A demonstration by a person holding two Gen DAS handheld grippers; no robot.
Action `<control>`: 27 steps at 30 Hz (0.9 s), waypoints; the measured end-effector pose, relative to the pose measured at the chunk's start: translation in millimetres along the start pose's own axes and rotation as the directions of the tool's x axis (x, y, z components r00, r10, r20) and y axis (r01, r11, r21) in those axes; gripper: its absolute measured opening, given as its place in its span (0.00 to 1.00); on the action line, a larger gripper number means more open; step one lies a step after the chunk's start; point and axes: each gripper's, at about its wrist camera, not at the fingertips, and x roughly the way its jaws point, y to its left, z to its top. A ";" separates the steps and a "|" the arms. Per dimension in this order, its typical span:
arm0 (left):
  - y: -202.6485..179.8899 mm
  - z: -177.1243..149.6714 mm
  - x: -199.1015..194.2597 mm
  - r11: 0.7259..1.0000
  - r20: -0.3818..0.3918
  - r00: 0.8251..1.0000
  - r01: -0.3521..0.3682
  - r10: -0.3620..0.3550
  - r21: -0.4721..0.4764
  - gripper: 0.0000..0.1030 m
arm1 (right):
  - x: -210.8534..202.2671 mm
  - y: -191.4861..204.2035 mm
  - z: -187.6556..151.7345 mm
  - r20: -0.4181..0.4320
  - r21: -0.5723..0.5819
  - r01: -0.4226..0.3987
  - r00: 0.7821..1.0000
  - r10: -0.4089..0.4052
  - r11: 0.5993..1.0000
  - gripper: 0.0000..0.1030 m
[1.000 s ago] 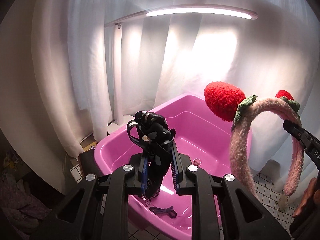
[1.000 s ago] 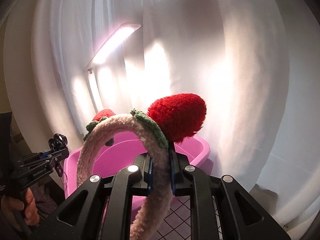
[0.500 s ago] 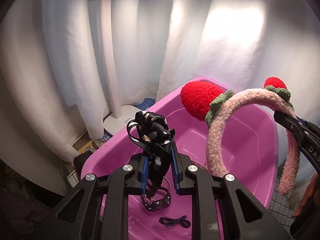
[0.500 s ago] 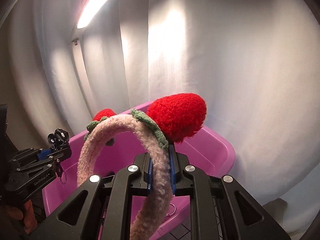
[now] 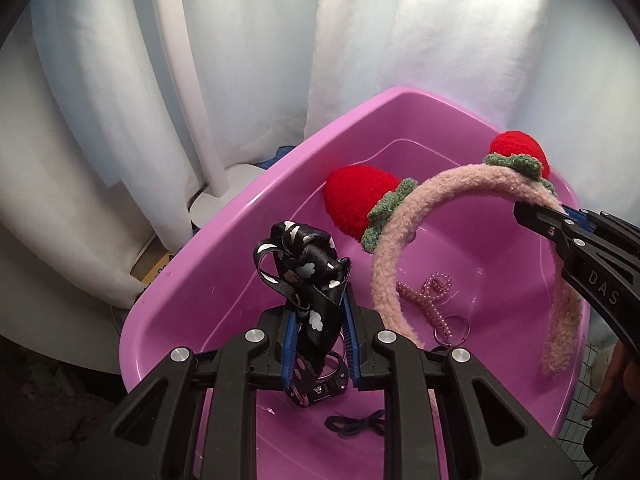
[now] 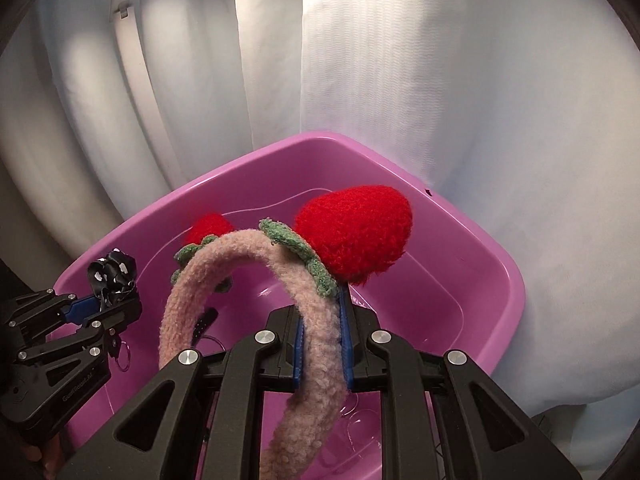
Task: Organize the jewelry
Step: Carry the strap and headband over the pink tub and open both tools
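— While hanging over the pink tub [image 5: 224, 248], what sits in the left gripper [image 5: 318, 320]?
— Pinched between both fingers: a black ribbon with white spots [image 5: 308, 264], sticking up above the tub's near left corner.
— And in the right gripper [image 6: 322, 344]?
— Squeezed tight on a fuzzy pink headband [image 6: 320, 344], held up over the middle of the tub [image 6: 472, 264]. Two red strawberries on top, one big [image 6: 356, 236], one farther off [image 6: 210, 228], each with a green leaf collar.
— Down at the bottom of the tub?
— A pink bead clip [image 5: 426, 294], touching a metal ring [image 5: 452, 328] near the right side. Closer to the near edge, a thin black hair tie [image 5: 356, 434]. Behind the tub, only white curtain [image 5: 248, 60] and a white lamp pole [image 5: 188, 80].
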 end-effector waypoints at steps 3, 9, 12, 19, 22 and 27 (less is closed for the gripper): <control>1.2 -1.2 6.5 1.000 -0.027 1.000 0.002 -0.002 -0.005 0.22 | 9.7 -0.4 0.8 -0.048 -0.005 0.005 0.999 -0.005 1.000 0.14; -1.5 -6.0 8.7 1.000 -0.052 0.999 0.002 -0.001 0.006 0.22 | 22.3 -1.5 0.9 -0.099 -0.013 0.005 0.995 -0.006 1.000 0.15; -0.9 -5.3 7.9 1.000 -0.055 0.998 -0.001 0.001 0.005 0.23 | 29.7 -0.8 3.4 -0.123 -0.013 0.000 0.992 -0.001 1.000 0.15; -0.7 -1.0 7.1 1.000 -0.047 0.999 -0.022 0.023 0.013 0.60 | 34.0 10.6 11.8 -0.121 -0.038 0.010 0.992 -0.015 0.999 0.47; -1.1 -2.3 1.8 0.999 -0.033 0.999 -0.035 0.035 0.020 0.69 | 27.6 11.9 14.2 -0.099 -0.041 0.012 0.995 -0.016 0.999 0.56; -0.3 -6.1 3.8 0.999 -0.051 0.998 -0.037 0.038 0.014 0.71 | 19.2 8.9 17.8 -0.072 -0.028 0.015 0.997 -0.017 0.999 0.58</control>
